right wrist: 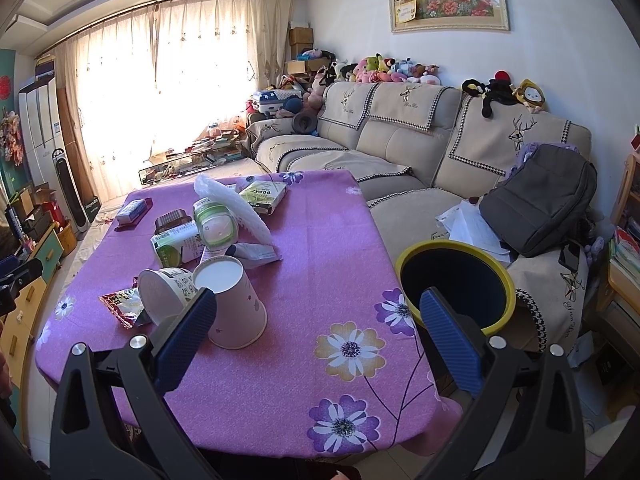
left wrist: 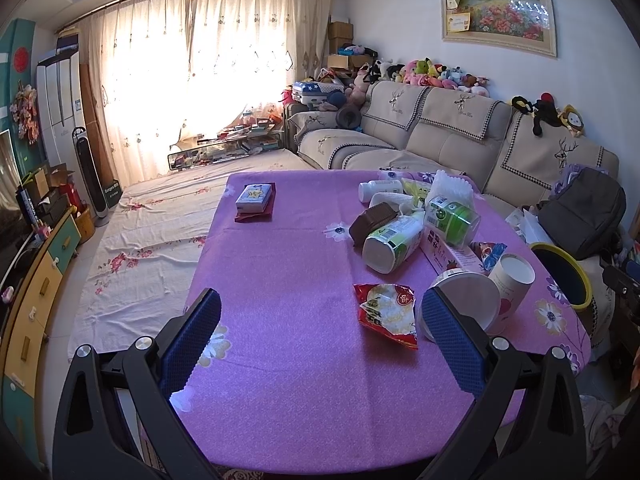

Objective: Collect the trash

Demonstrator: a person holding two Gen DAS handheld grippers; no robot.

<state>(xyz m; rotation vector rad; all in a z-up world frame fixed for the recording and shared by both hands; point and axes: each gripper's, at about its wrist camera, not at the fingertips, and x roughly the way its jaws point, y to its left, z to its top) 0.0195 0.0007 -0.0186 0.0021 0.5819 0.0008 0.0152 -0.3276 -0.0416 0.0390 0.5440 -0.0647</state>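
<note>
both hand-held grippers, left [left wrist: 320,312] and right [right wrist: 318,310], gape wide, holding nothing; the yellow-rimmed bin [right wrist: 456,280] beside the bench [right wrist: 304,280] looks empty, paper cup [right wrist: 234,304] tipped over.

From my left wrist view, the right finger [left wrist: 452,344] hid part of the white tub [left wrist: 476,300]. The bin [right wrist: 496,272] bottom stayed dark; its lower wall sat behind my right finger [right wrist: 448,340]. Wrapper [left wrist: 386,314] print was too small to read.
</note>
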